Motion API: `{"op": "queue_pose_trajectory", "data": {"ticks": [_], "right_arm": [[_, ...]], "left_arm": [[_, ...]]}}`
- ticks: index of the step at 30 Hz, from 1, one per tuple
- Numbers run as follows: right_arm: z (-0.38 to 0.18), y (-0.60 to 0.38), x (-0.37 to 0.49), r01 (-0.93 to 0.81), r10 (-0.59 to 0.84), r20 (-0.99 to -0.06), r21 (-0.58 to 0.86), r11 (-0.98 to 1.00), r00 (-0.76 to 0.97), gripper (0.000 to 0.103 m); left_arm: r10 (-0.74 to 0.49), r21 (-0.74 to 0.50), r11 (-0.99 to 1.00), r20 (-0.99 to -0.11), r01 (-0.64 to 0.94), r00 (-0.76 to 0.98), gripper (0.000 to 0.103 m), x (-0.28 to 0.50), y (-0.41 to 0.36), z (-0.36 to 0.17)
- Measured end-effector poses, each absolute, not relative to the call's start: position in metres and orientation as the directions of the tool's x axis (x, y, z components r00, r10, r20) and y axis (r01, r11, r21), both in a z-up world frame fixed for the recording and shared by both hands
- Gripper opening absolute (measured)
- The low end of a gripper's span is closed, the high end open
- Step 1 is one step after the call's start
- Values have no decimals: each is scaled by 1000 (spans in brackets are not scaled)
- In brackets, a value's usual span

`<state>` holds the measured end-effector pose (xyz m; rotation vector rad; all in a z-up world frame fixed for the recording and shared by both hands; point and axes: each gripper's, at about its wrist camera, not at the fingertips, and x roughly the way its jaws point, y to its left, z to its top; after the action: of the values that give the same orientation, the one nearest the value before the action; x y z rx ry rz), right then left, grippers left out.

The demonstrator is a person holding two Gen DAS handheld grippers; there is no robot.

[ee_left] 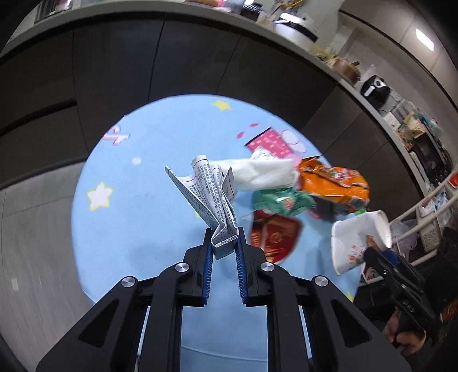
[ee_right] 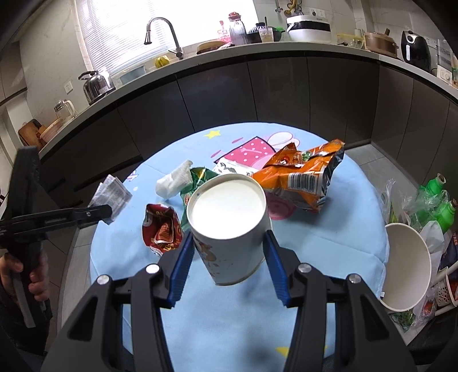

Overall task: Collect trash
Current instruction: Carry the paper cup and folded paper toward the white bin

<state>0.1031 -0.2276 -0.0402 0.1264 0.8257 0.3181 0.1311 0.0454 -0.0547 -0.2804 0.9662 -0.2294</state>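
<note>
Tilting downward, left gripper (ee_left: pixel 224 240) pinching folded leaflet (ee_left: pixel 207 194); right gripper (ee_right: pixel 229 243) seemingly clamping paper cup (ee_right: pixel 229 226).

dark cabinets (ee_right: pixel 217 94), grey countertop (ee_right: pixel 257 50), bright window (ee_right: pixel 160 20)

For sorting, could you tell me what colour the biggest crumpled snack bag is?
Orange, clearest in the right wrist view.

Print on the folded leaflet (ee_left: pixel 213 197) too small to read; countertop clutter (ee_left: pixel 412 126) blurred.
</note>
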Motion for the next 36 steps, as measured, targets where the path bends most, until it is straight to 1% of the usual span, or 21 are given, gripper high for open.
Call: {"op": "queue_pose_trajectory", "data": {"ticks": [5, 11, 20, 36], "right_arm": [[-27, -233, 97, -227, 327, -674, 236, 945, 662, 50], [-16, -249, 89, -208, 312, -650, 234, 950, 693, 50], [-11, -286, 81, -125, 259, -629, 249, 960, 733, 50], [-22, -389, 54, 105, 109, -616, 301, 948, 780, 50]], "left_arm": [[-395, -356, 916, -730, 183, 559, 14, 123, 18, -23], [-454, -343, 890, -713, 299, 534, 14, 117, -28, -10], [-495, -316, 859, -714, 403, 496, 14, 125, -86, -3], [-556, -273, 770, -730, 576, 397, 14, 134, -198, 1]]}}
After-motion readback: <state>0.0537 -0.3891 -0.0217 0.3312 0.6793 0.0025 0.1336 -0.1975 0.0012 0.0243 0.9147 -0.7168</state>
